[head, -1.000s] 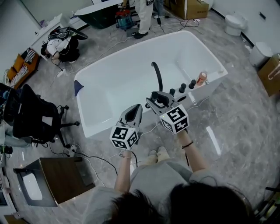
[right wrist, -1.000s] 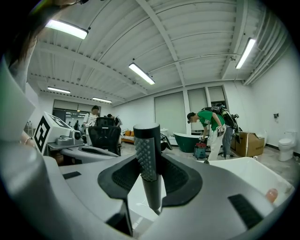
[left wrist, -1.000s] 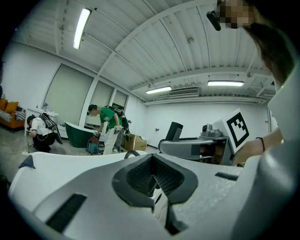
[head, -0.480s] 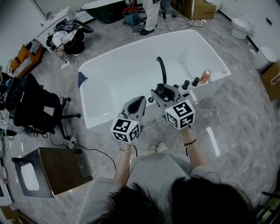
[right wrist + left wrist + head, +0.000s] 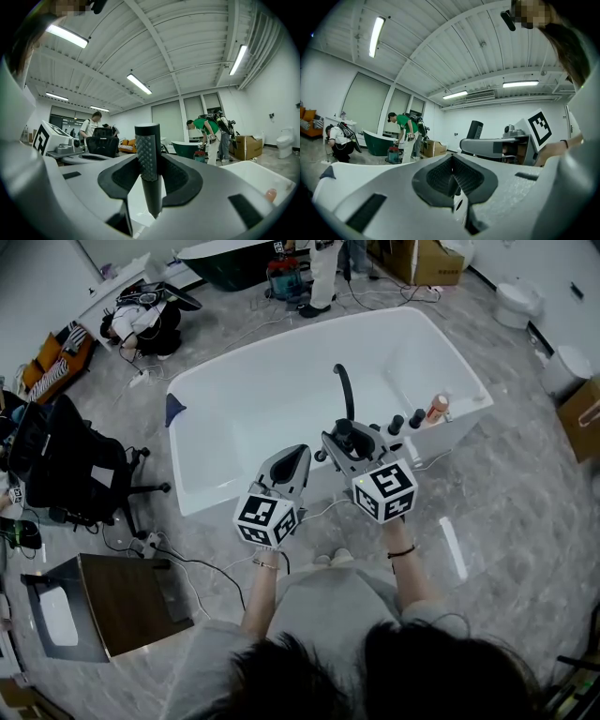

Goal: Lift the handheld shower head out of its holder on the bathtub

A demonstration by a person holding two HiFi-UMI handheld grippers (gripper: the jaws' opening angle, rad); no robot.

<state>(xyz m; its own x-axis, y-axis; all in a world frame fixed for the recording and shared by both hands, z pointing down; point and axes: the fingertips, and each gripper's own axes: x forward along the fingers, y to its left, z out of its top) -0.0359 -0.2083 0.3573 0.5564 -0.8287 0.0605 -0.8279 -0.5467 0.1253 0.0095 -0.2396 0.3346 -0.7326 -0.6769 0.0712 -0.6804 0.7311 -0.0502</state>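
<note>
Around you lies a grey marbled floor (image 5: 525,474), with a black office chair (image 5: 70,474) and a dark brown cabinet (image 5: 131,601) on your left and a white toilet (image 5: 514,298) and a cardboard box (image 5: 417,257) at the far side. Overhead, strip lights (image 5: 138,83) shine from a white ribbed ceiling (image 5: 187,42), and tall shaded windows (image 5: 166,119) line the far wall.

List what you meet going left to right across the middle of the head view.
Black office chair → left gripper → right gripper holding the black handheld shower head → orange bottle on the white bathtub's rim → white round container.
</note>
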